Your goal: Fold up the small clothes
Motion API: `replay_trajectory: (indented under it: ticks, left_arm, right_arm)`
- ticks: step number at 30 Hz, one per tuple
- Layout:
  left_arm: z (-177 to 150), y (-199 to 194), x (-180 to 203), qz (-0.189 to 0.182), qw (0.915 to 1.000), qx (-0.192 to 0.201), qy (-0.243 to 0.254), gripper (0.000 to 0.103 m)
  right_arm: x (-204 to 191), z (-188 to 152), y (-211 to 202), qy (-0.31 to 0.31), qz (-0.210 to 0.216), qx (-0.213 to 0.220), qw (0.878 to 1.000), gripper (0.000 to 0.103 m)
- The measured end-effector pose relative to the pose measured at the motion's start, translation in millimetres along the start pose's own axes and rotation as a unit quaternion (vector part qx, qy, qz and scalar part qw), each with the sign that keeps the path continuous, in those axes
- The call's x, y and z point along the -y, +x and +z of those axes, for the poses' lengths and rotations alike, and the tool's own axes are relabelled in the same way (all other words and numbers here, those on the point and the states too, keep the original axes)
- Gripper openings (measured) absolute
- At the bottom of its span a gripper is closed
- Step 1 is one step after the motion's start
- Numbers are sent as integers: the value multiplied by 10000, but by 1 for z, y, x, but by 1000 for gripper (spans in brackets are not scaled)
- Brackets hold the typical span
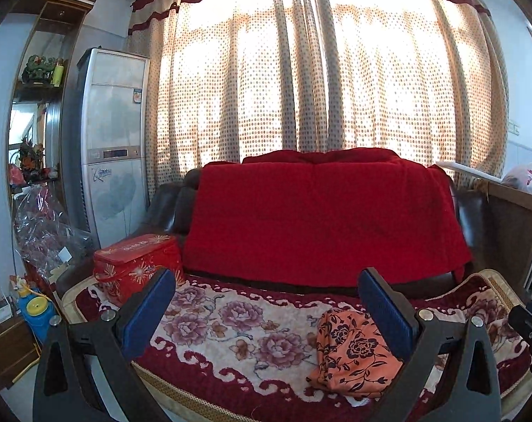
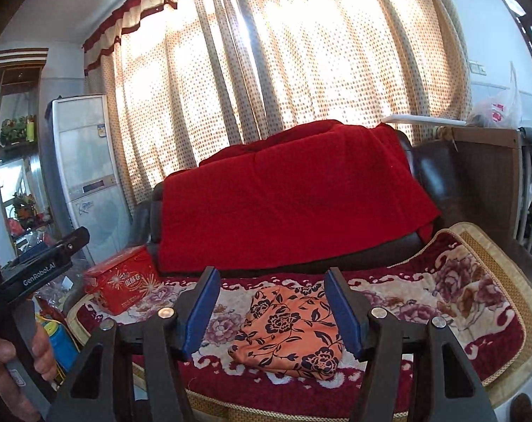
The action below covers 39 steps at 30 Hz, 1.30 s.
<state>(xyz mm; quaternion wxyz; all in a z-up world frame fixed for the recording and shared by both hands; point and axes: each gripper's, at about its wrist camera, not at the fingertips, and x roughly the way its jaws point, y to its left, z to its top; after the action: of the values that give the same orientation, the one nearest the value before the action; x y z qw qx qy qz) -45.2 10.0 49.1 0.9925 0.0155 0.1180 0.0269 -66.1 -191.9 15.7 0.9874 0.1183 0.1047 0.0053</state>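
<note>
Nearest to us are the blue pads of the right claw [image 2: 271, 311], spread apart with nothing between them. The left claw [image 1: 266, 311] is spread wider still and is also empty. Both hang above the front edge of the sofa seat cushion [image 1: 230, 320], a floral cover in cream and dark red.

The orange floral garment [image 2: 289, 334] lies on that cushion as a compact folded bundle, a little toward the front edge and clear of the red gift box [image 1: 135, 263] at the cushion's left end. Its long axis runs from front to back, leaning slightly rightward as it recedes.

From the right claw the bundle sits straight ahead and below, framed between the pads. From the left claw it lies off to the right, just under the right-hand pad. So we judge the right hand the better placed for any further tuck or lift. The bundle looks close to finished, with its edges gathered in.
</note>
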Motion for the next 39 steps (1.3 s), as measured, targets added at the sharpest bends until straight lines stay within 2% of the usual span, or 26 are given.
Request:
replay_trajectory:
  ticks: [15,19,39]
  left_arm:
    - [11,-19,-5,8,9997,236,-45,103]
    - [13,-22,-4,7,9996,285,-40,103]
    - [15,-26,-4,-15,9995,313,-16,103]
  right_arm:
    - [-12,8,-21,-232,-77,358,9991,65]
    - [-16,12,-30,-291,-82,533,9981,70]
    - [-11,14,-34,-250,-147,619,9977,70]
